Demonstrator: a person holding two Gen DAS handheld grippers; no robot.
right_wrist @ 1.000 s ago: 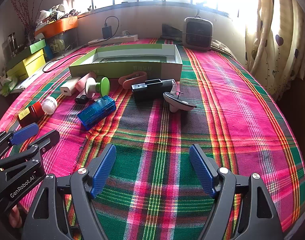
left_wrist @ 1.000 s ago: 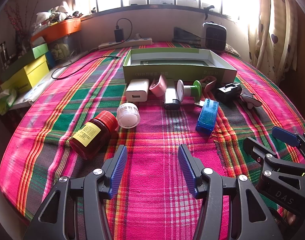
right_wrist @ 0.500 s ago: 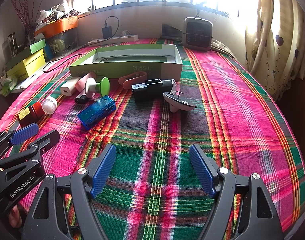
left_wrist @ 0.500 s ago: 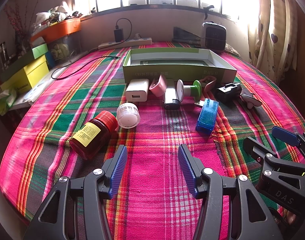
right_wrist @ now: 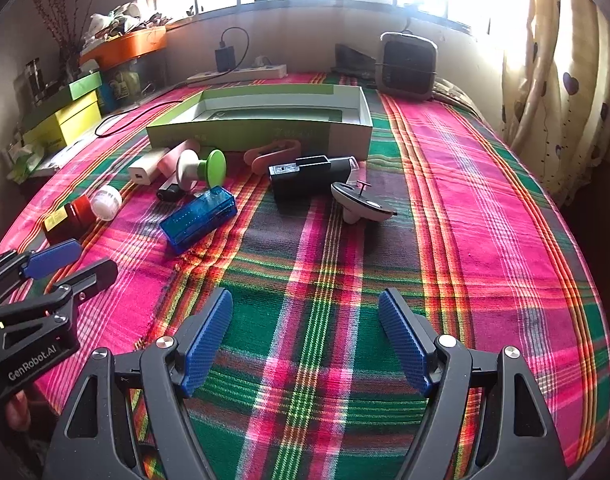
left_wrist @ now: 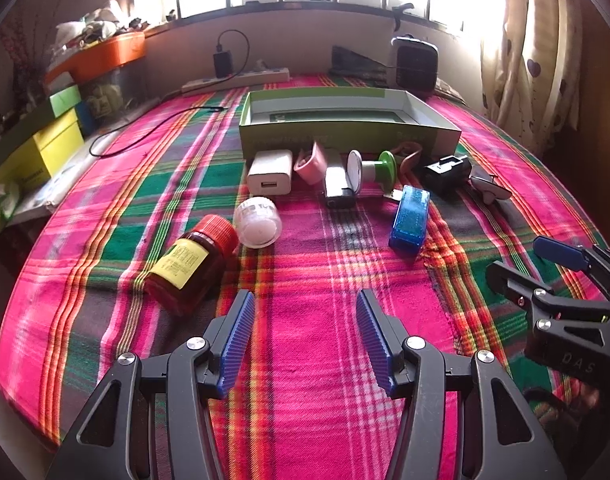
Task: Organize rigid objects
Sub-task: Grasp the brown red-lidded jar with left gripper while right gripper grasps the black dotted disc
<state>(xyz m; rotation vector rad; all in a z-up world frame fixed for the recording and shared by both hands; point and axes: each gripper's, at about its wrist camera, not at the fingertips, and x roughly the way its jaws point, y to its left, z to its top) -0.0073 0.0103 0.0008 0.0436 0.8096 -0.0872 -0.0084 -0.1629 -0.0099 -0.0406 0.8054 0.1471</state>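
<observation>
Jaws of the left gripper (left_wrist: 303, 334) and right gripper (right_wrist: 305, 338) stand released, empty. Step: pre-grasp. The rigid objects lie loose before the open green cardboard box (left_wrist: 433, 136); nearest is the brown red-capped bottle (left_wrist: 191, 266). Next: approach 1 object, clamp, lift.

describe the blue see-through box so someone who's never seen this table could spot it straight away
Start at the open green cardboard box near the far edge of the plaid cloth, with small items scattered in front of it. Nearest the camera among them lies the translucent blue box, the only blue, see-through item there, just in front of the green-and-white spool.
</observation>
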